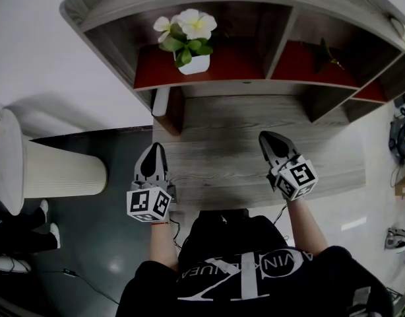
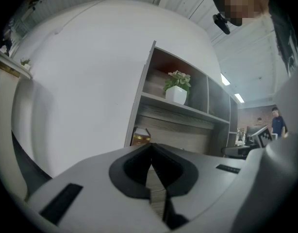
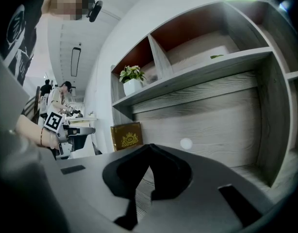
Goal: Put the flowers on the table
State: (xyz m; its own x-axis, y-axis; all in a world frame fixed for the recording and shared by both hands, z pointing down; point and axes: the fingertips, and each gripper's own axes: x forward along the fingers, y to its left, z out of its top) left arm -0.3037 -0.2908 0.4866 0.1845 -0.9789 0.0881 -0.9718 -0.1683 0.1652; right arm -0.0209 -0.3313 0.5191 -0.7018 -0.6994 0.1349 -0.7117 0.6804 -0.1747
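The flowers, white blooms with green leaves in a small white pot, stand in the left red-backed compartment of the shelf unit above the grey wooden table. They also show in the left gripper view and the right gripper view. My left gripper hovers at the table's near left corner, shut and holding nothing, its tips aimed below the shelf. My right gripper is over the table's near right part, its jaws meeting with nothing between them. Both are well short of the pot.
A brown book with a gold crest stands on the table under the flowers' shelf. A small dark plant sits in the right compartment. A white ribbed pedestal is on the floor at left. People stand far off.
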